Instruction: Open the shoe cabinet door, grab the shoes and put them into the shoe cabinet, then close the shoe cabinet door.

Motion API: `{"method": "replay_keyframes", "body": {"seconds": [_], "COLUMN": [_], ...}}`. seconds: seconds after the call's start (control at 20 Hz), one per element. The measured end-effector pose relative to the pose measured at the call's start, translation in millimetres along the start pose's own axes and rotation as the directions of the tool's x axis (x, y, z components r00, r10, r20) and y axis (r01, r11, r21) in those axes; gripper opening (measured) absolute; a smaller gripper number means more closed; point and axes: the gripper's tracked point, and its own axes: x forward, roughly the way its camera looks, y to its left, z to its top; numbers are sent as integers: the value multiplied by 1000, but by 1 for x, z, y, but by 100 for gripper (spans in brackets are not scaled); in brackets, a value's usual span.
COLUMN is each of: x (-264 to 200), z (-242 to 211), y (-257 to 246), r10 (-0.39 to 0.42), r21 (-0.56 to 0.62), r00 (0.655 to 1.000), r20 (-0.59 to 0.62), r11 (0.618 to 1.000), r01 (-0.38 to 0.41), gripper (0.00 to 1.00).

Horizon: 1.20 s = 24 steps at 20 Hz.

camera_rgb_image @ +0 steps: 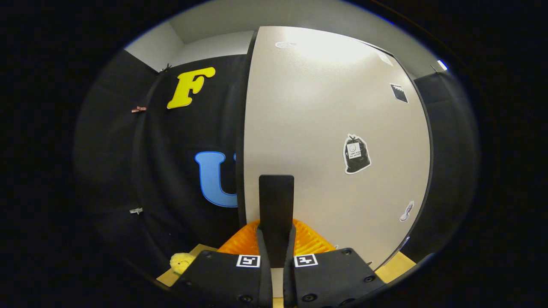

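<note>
the black handle [276,201] of the shoe cabinet door [325,128] is standing upright between the gripper [276,239] fingers, which are pressing against it from both sides, clamped on it. the pale door is filling the space just beyond the fingers, its dark edge running up beside the black cloth wall [171,171]. a sticker [356,154] is sitting on the door, off to one side. something yellow [182,262] is lying low on the wooden floor [398,267].

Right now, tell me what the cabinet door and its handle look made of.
Cabinet door: likely laminated board, smooth satin pale face with soft glare up top and a dark edge band. Handle: flat black matte bar, plastic or coated metal, can't tell which. The gripper has its jaws closed on it from both sides.
</note>
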Motion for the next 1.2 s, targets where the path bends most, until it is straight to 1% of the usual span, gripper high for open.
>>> {"method": "replay_keyframes", "body": {"seconds": [0.2, 0.3, 0.6, 0.8, 1.0, 1.2], "x": [-55, -84, -139, -173, -202, -216], "z": [9, 10, 15, 18, 23, 27], "y": [-8, -23, -65, -107, -162, -217], "r10": [62, 86, 125, 118, 70, 14], "r21": [-6, -4, -10, 1, 4, 22], "r00": [998, 996, 992, 991, 996, 1000], "r20": [16, 9, -32, -57, -56, -22], "r11": [998, 996, 992, 993, 998, 1000], "r01": [-62, -86, -126, -118, -70, -14], "gripper": [14, 14, 13, 13, 13, 12]}}
